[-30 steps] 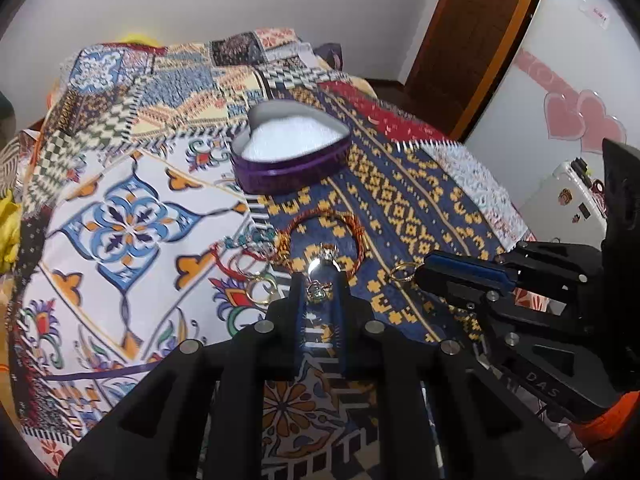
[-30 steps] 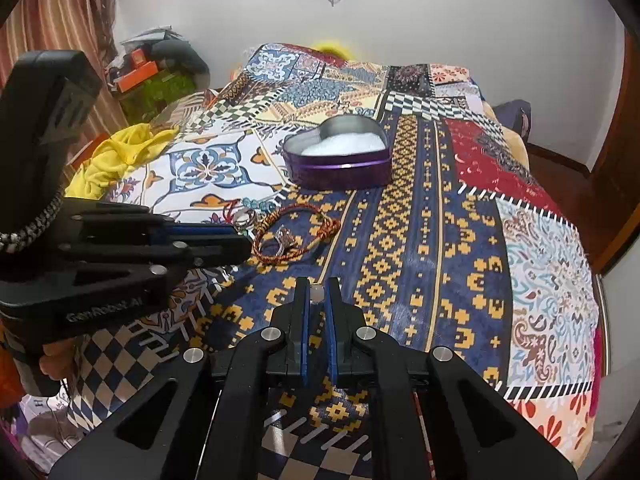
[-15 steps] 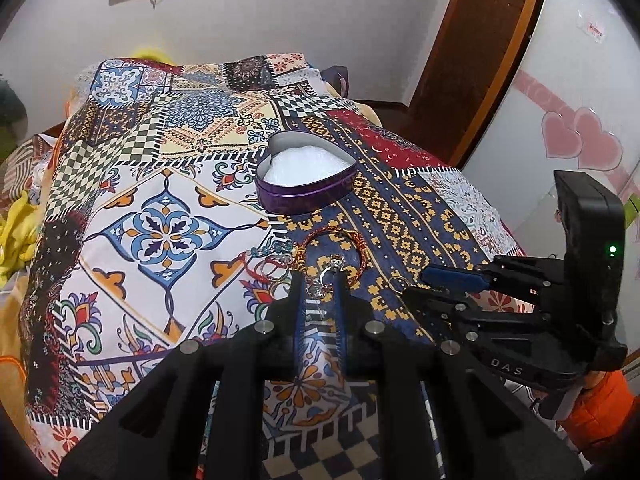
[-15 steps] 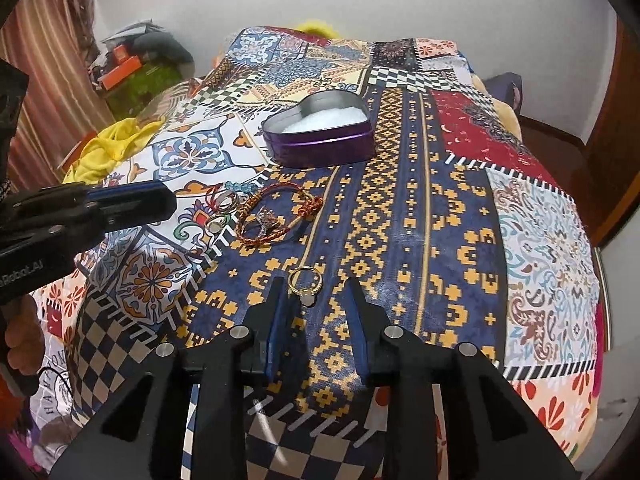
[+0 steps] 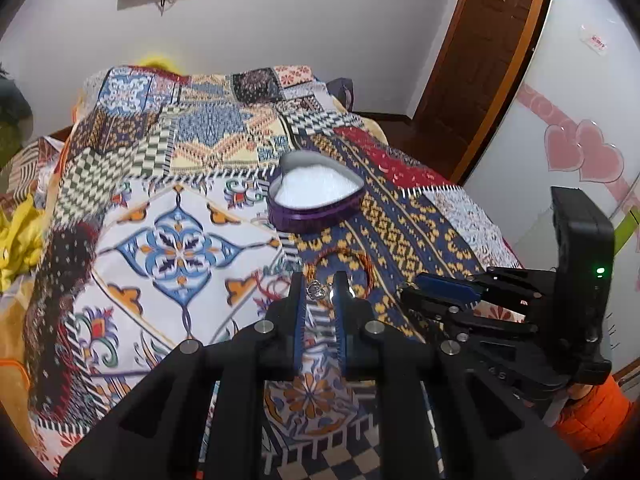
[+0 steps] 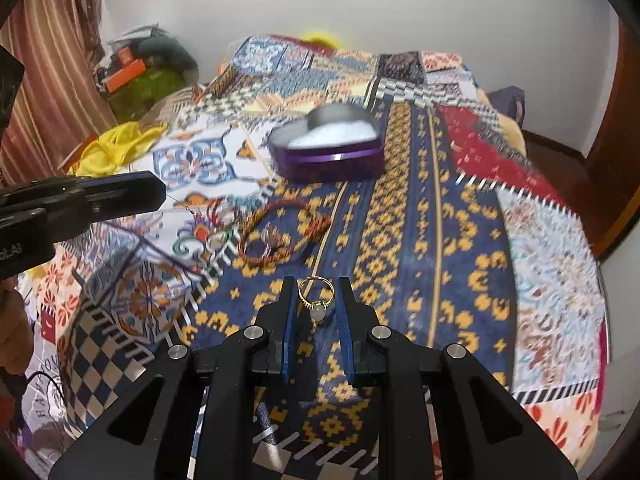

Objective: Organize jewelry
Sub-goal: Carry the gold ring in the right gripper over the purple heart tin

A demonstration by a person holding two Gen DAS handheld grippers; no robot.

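A purple heart-shaped tin (image 5: 316, 196) with a white lining sits open on the patterned bedspread, also in the right wrist view (image 6: 330, 150). My left gripper (image 5: 319, 280) is partly open, raised, with a small silver heart pendant (image 5: 317, 290) between its fingertips. My right gripper (image 6: 315, 286) is open, its fingers either side of a gold ring with a pale stone (image 6: 316, 298) lying on the blue and yellow cloth. A red-orange braided bracelet (image 6: 280, 232) and several small rings (image 6: 218, 236) lie between the grippers and the tin.
The bedspread (image 6: 440, 240) covers the whole bed. Yellow cloth (image 6: 116, 148) and clutter lie at the left by a striped curtain. A wooden door (image 5: 488, 60) and a white cabinet with pink hearts (image 5: 580, 156) stand at the right.
My right gripper has opened and the gold ring now lies between its fingers. My left gripper has drawn back and up from the jewelry pile, and its fingers have parted a little.
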